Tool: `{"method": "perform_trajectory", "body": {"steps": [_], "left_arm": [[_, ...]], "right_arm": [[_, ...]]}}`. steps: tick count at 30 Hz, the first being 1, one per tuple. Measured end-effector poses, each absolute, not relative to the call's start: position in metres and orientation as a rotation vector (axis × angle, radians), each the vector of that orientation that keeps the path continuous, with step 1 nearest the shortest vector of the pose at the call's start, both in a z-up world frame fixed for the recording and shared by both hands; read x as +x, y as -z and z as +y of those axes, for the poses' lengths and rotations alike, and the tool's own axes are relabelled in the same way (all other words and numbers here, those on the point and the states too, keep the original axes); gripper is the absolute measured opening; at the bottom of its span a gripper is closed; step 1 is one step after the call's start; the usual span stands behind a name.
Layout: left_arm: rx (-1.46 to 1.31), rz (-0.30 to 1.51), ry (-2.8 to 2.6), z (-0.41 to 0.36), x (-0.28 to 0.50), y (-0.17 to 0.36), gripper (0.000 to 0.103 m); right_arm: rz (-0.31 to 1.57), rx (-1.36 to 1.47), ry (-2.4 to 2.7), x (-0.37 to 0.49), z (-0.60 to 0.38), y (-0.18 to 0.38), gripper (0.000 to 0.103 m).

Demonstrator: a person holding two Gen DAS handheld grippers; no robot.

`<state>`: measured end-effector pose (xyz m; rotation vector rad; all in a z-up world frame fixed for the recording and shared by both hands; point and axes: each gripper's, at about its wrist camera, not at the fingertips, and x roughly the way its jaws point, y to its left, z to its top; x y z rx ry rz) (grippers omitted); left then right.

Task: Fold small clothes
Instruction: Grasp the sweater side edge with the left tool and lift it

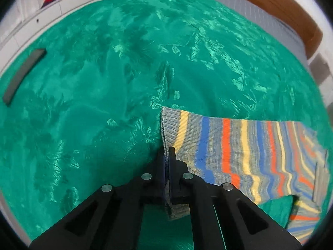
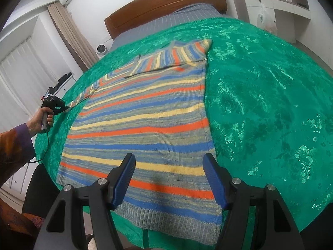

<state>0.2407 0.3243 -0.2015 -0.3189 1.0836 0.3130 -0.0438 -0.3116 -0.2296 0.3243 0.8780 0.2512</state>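
Note:
A striped knit sweater [image 2: 141, 125] in grey, blue, orange and yellow lies flat on the green bedspread [image 2: 260, 95]. Its right sleeve is folded across the chest. My left gripper [image 1: 167, 152] is shut on the grey cuff of the left sleeve [image 1: 239, 152], which is stretched out sideways. In the right wrist view the left gripper [image 2: 62, 109] shows at the far left, held by a hand, with the sleeve drawn out to it. My right gripper [image 2: 168, 162] is open, hovering above the sweater's grey ribbed hem [image 2: 166, 214] near the bed's front edge.
A dark flat remote-like object [image 1: 22, 75] lies on the bedspread at the far left. The brown headboard [image 2: 166, 2] stands at the far end of the bed. White drawers [image 1: 52, 10] and a white cabinet [image 2: 270, 10] flank the bed.

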Motion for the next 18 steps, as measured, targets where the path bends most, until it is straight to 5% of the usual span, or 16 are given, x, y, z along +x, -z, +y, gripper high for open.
{"method": "perform_trajectory", "body": {"steps": [12,18], "left_arm": [[-0.027,0.875,0.122,0.119,0.254,0.052,0.0],[0.078,0.912,0.335,-0.015,0.265,0.063,0.0]], "right_arm": [[0.822,0.412,-0.257,-0.05,-0.329,0.226,0.067],[0.797,0.438,-0.253,-0.055,-0.336,0.224,0.067]]}}
